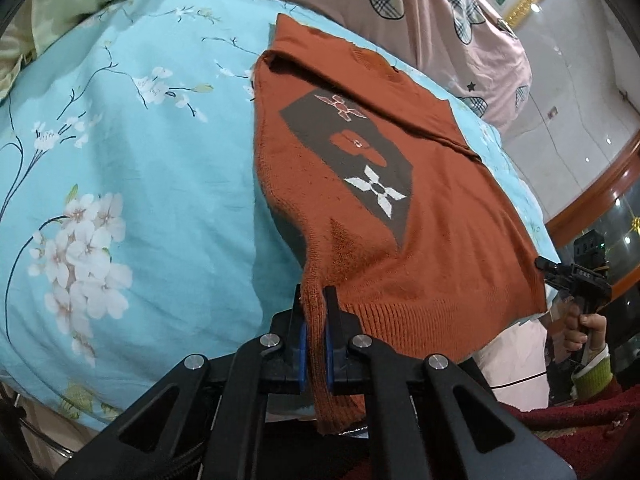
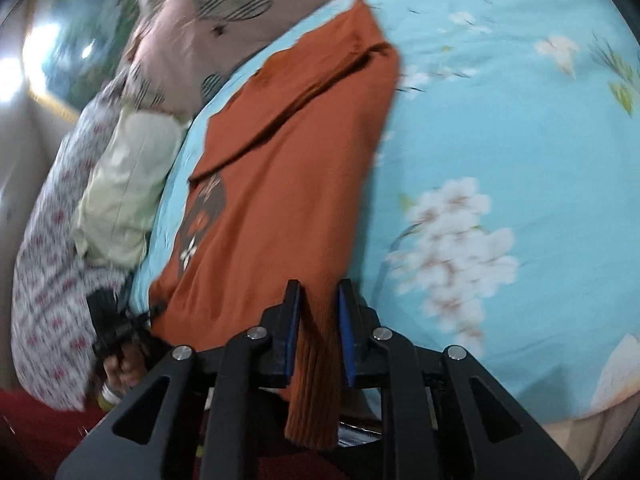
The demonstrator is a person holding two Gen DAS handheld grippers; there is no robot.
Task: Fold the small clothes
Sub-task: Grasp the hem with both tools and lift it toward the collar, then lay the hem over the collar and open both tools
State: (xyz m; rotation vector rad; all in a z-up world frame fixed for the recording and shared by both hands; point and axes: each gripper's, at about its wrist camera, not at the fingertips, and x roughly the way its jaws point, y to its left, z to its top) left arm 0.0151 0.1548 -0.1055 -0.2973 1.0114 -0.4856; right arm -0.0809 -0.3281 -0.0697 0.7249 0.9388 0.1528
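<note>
A small rust-orange knitted sweater (image 1: 372, 184) with a brown patch and white flower motif lies on the light blue floral bedspread (image 1: 132, 152). My left gripper (image 1: 314, 300) is shut on the sweater's ribbed hem corner, lifted slightly off the bed. In the right wrist view the sweater (image 2: 280, 168) is blurred; my right gripper (image 2: 318, 294) has the hem hanging between its blue pads (image 2: 294, 320), with a gap at the right pad. The right gripper also shows in the left wrist view (image 1: 576, 276) at the sweater's other hem corner.
A pink pillow (image 1: 440, 20) with plaid hearts lies behind the sweater. A pale green pillow (image 2: 124, 184) and a patterned white-red cloth (image 2: 48, 240) sit to the left in the right wrist view. The bed edge runs near me, with red fabric (image 1: 592, 432) below.
</note>
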